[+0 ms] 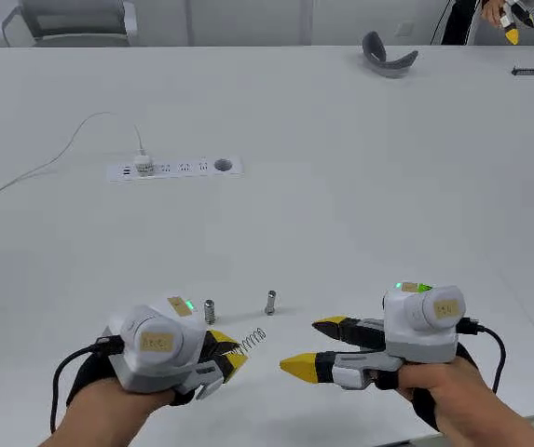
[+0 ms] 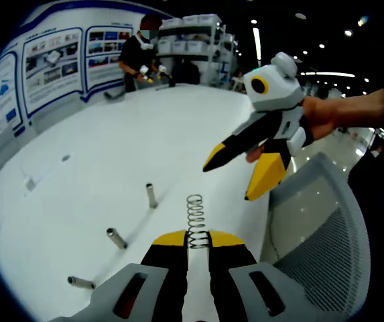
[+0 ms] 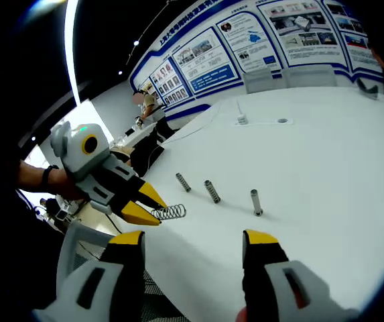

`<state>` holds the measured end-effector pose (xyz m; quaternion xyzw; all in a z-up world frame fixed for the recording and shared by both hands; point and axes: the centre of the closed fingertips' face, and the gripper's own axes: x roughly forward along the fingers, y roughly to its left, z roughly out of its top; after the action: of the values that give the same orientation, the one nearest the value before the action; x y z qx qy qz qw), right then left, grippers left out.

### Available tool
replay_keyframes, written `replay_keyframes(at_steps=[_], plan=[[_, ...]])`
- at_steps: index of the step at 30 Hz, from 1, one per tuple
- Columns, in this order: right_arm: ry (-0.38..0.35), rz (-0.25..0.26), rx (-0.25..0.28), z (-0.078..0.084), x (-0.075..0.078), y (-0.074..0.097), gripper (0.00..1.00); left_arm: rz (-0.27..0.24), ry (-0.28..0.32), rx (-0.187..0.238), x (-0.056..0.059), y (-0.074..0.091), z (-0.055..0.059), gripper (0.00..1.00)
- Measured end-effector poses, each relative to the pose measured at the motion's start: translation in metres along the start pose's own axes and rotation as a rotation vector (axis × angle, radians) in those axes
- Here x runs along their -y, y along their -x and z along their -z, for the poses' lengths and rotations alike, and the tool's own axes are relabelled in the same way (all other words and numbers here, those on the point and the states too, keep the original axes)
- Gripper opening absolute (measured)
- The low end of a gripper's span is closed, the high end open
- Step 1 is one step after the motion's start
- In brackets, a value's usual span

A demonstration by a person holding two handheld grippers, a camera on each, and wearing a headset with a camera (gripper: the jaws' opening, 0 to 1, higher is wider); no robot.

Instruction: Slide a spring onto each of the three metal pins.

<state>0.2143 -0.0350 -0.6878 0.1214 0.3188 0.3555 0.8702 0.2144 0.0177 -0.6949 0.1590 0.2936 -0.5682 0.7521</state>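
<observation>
Steel coil spring [image 2: 195, 211] pinched by yellow-tipped left gripper [image 2: 195, 240], near short upright metal pin [image 2: 151, 195]; right gripper [image 3: 193, 238] spread, empty. Likely mid-carry; next, align bore over pin.

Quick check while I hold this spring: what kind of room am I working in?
Probably a lab showroom or demonstration hall: big information boards hang along one side, shelves of storage bins stand at the back, and another person works at the far end of this long white workbench.
</observation>
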Motion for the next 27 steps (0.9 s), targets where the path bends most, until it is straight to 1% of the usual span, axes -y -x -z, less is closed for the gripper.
replay_keyframes(at_steps=[4, 7, 9, 13, 15, 18, 20, 24, 27], plan=[[-0.005, -0.014, 0.008, -0.005, -0.004, -0.004, 0.59, 0.015, -0.009, 0.005, 0.006, -0.004, -0.004, 0.10], [-0.013, -0.035, 0.006, -0.005, -0.008, -0.008, 0.56, 0.023, -0.015, 0.007, 0.010, -0.005, -0.007, 0.10], [-0.024, -0.051, 0.004, -0.005, -0.011, -0.009, 0.52, 0.028, -0.017, 0.010, 0.012, -0.006, -0.008, 0.10], [-0.053, -0.074, 0.019, -0.007, -0.016, -0.010, 0.44, 0.037, -0.022, 0.016, 0.017, -0.006, -0.011, 0.10], [-0.075, -0.086, 0.023, -0.007, -0.018, -0.011, 0.39, 0.042, -0.026, 0.020, 0.020, -0.006, -0.012, 0.10], [-0.094, -0.091, 0.015, -0.005, -0.018, -0.012, 0.34, 0.048, -0.033, 0.022, 0.022, -0.006, -0.013, 0.10], [-0.094, -0.097, 0.008, -0.004, -0.020, -0.013, 0.30, 0.050, -0.036, 0.022, 0.023, -0.006, -0.013, 0.10], [-0.108, -0.129, -0.006, -0.002, -0.027, -0.012, 0.26, 0.057, -0.041, 0.022, 0.025, -0.006, -0.013, 0.10], [-0.115, -0.134, -0.007, -0.002, -0.028, -0.011, 0.25, 0.061, -0.050, 0.018, 0.026, -0.005, -0.013, 0.10]])
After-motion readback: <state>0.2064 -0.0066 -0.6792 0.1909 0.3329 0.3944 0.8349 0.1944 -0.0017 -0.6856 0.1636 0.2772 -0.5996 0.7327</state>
